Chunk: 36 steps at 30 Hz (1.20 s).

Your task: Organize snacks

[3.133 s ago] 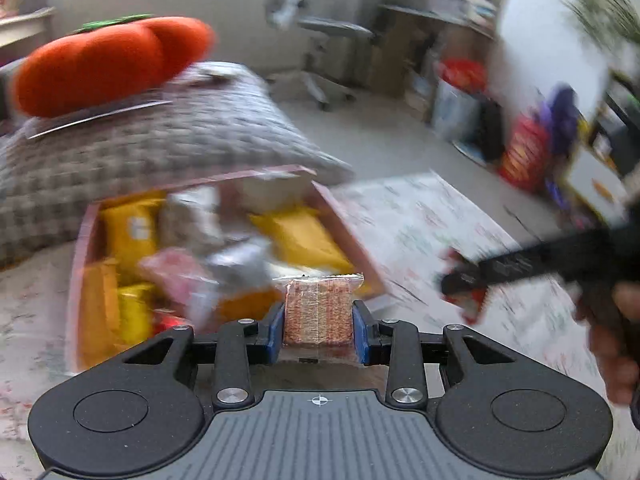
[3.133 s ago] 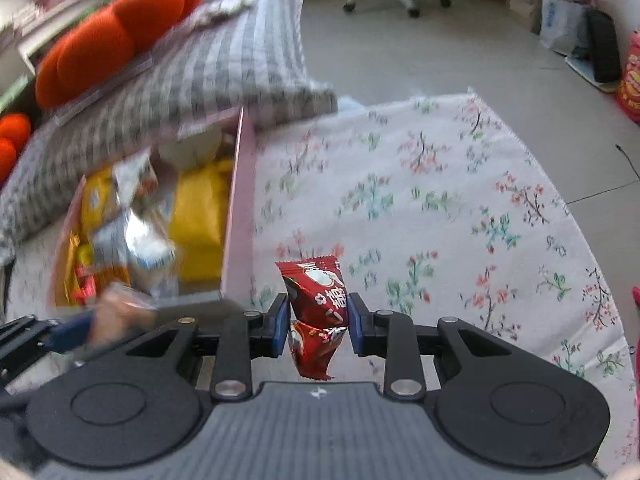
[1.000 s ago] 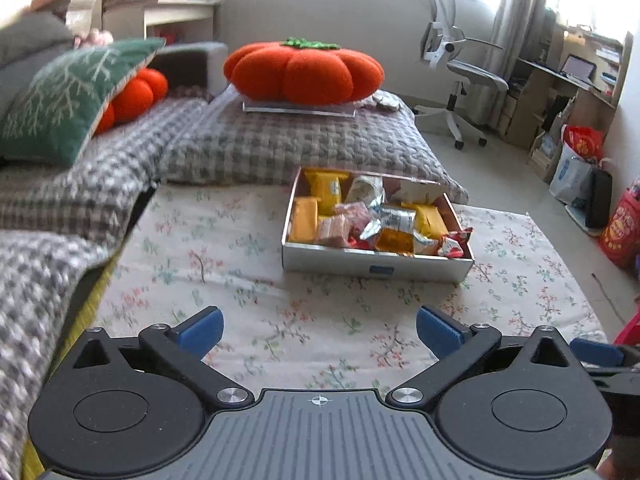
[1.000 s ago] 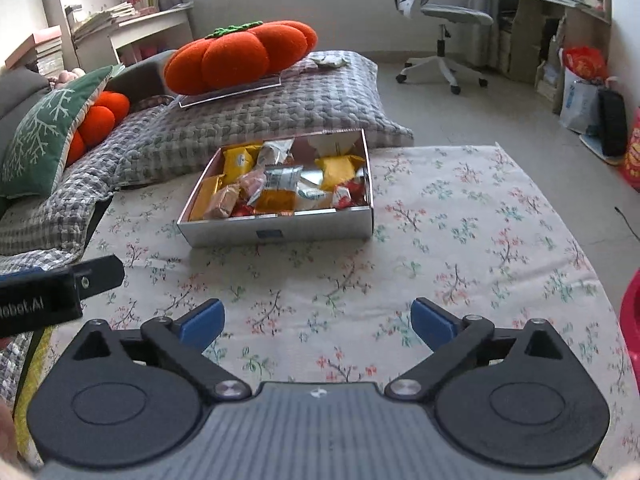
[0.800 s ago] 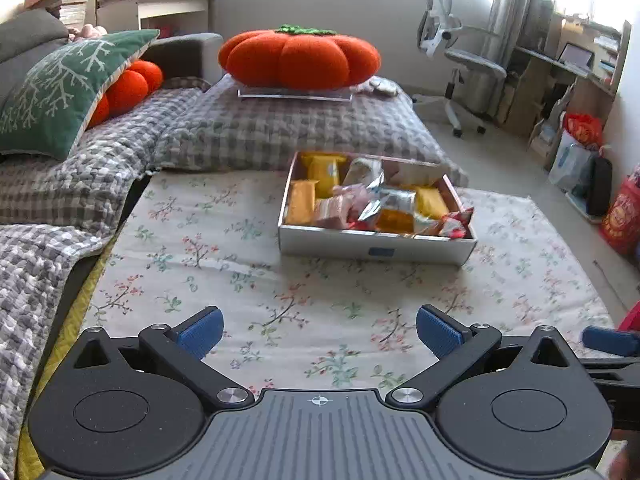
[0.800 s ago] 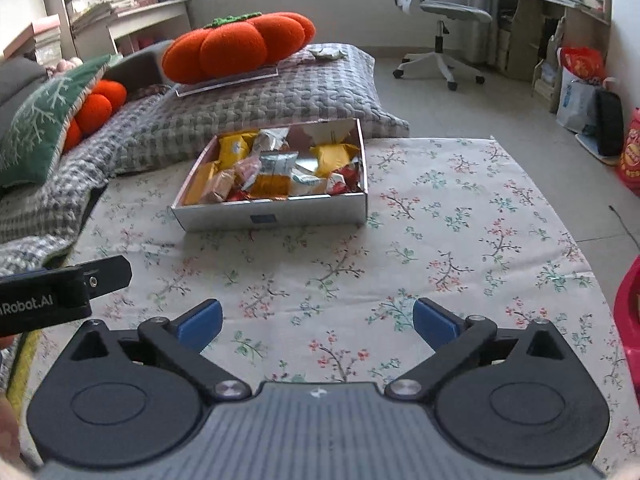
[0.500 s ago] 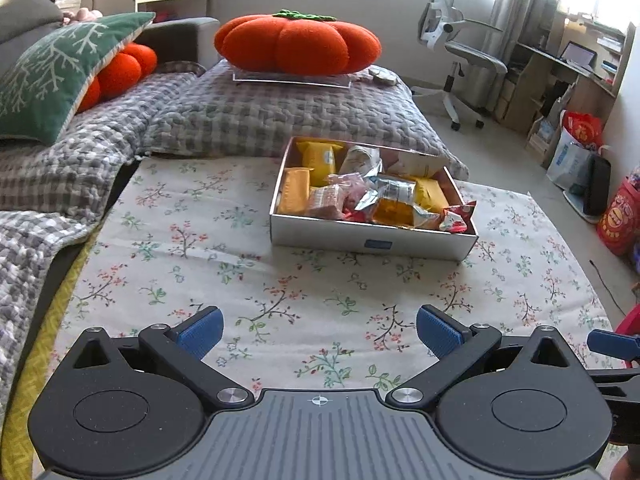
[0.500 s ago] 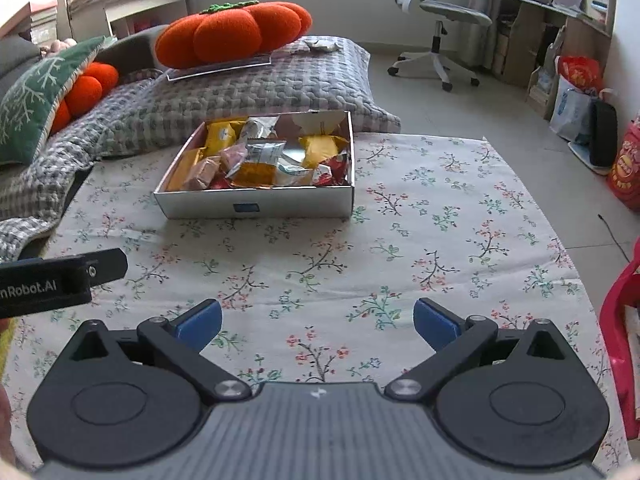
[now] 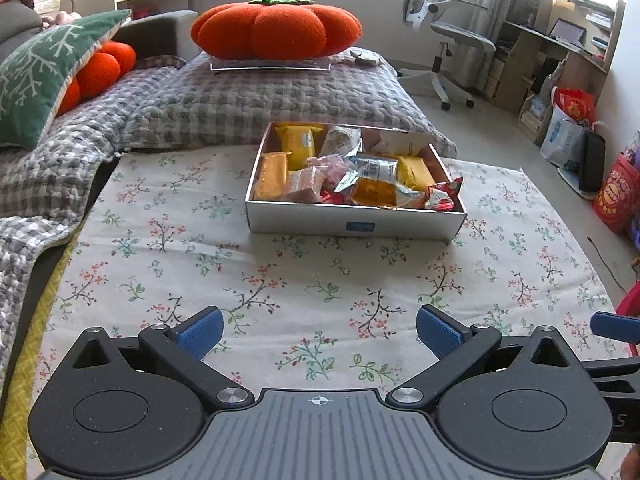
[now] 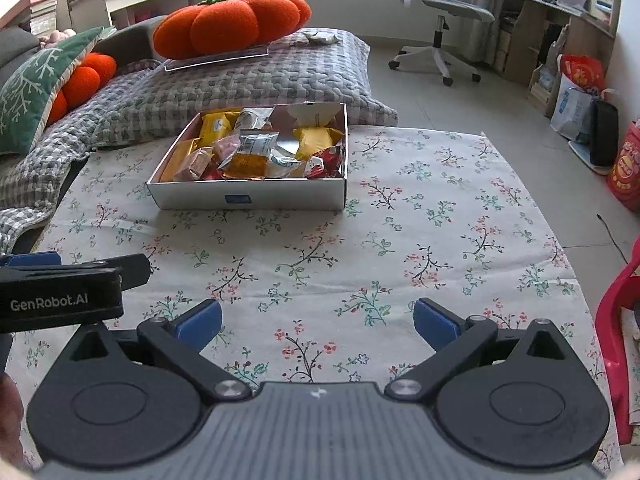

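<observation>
A silver cardboard box (image 9: 352, 226) stands on the floral cloth (image 9: 280, 280) and holds several wrapped snacks: yellow packs, a pink biscuit pack, a clear-and-orange pack, and a red packet (image 9: 442, 196) leaning on its right rim. The box also shows in the right wrist view (image 10: 248, 198). My left gripper (image 9: 318, 330) is open and empty, well in front of the box. My right gripper (image 10: 316, 322) is open and empty, also well back from it. The left gripper's body (image 10: 60, 292) shows at the left of the right wrist view.
Grey checked cushions (image 9: 256, 96) lie behind the box, with an orange pumpkin cushion (image 9: 276, 32) on top and a green pillow (image 9: 44, 76) at left. An office chair (image 9: 448, 36), desk and bags (image 9: 616, 196) stand at right. A red plastic edge (image 10: 616, 320) is near right.
Three seconds ago each gripper held a snack over the box. Both snacks are let go into the box, both grippers have opened, and in the last second they keep drifting with the box in view.
</observation>
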Tool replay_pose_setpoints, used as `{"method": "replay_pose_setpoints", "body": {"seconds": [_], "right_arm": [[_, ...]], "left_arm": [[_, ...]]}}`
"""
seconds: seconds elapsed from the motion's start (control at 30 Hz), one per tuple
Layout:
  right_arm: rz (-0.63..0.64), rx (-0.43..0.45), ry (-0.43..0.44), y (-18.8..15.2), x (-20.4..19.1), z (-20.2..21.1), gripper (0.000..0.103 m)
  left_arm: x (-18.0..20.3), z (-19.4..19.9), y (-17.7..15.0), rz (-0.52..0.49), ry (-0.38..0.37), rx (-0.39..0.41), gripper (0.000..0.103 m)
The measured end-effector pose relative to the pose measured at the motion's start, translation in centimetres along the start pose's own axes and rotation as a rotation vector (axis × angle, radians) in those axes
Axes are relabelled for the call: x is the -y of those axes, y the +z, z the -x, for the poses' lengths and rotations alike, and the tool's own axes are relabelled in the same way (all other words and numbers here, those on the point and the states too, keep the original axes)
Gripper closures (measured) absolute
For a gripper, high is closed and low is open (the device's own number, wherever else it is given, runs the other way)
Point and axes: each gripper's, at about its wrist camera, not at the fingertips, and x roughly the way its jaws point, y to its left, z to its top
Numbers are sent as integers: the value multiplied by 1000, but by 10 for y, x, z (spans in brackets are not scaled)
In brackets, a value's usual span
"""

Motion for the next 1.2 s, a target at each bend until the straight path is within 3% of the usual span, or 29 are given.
{"method": "replay_pose_setpoints", "body": {"seconds": [1.2], "right_arm": [[23, -12, -39, 1, 2, -2, 1]], "left_arm": [[3, -2, -2, -15, 10, 6, 0]]}}
